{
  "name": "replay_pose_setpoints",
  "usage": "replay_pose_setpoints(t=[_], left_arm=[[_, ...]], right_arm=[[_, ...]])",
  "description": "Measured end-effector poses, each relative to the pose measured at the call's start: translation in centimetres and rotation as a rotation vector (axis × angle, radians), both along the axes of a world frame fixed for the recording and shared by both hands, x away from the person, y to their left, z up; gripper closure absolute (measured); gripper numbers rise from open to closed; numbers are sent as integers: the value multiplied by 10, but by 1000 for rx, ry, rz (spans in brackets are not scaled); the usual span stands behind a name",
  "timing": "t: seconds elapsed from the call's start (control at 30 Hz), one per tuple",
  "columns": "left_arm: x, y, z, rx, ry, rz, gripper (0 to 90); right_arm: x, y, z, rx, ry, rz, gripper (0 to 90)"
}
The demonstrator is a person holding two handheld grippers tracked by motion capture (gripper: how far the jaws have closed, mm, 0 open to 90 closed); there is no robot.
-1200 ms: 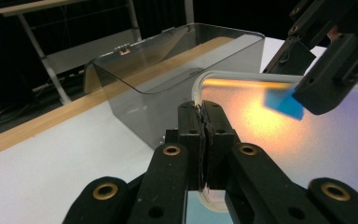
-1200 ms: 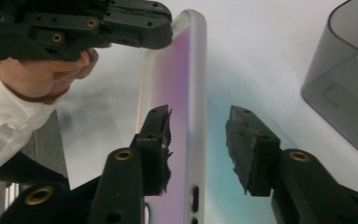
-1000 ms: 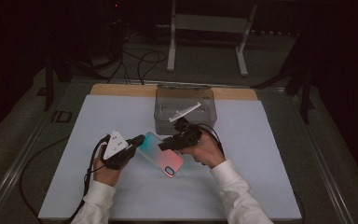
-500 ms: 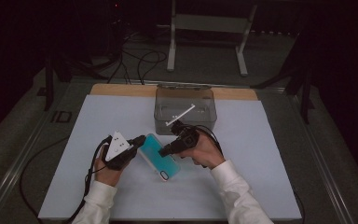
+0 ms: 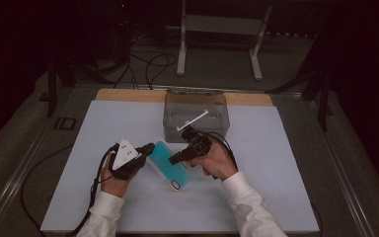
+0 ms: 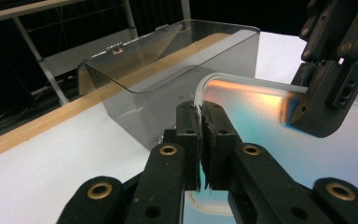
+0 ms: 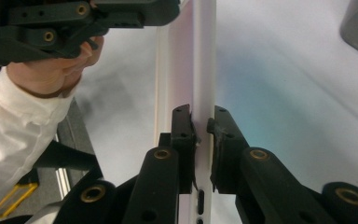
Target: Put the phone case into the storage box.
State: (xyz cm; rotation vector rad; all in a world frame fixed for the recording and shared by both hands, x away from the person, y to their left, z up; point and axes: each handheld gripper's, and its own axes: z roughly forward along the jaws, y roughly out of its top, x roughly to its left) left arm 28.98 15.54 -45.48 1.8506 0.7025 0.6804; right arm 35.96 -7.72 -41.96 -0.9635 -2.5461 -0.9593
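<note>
While the phone case is being held off the white mat, near of the clear box, its left edge is being pinched by the left gripper and its right edge by the right gripper, jaws just closing. If the two are pulled unevenly, the thin rim is likely being twisted free or dropped.

Clear bin stands at far edge of worktop, mid-width: only obstacle. Left, right and near stretches of worktop bare, open for passage. Phone case lies near centre, just before bin.
</note>
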Motion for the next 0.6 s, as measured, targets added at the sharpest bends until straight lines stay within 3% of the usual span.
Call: replay_pose_setpoints(t=[0.07, 0.27, 0.4, 0.5, 0.6], left_arm=[[-1, 1, 2, -6, -5, -2, 840], [0, 4, 4, -50, 0, -1, 622], [4, 5, 4, -55, 37, 49, 449], [4, 8, 6, -65, 39, 69, 406], [3, 11, 8, -76, 28, 94, 300]], right_arm=[[0, 0, 0, -7, -6, -9, 823], [0, 0, 0, -8, -9, -16, 823], [0, 0, 0, -8, -13, -18, 822], [-1, 0, 1, -7, -14, -16, 822], [-2, 0, 1, -8, -22, -15, 822]])
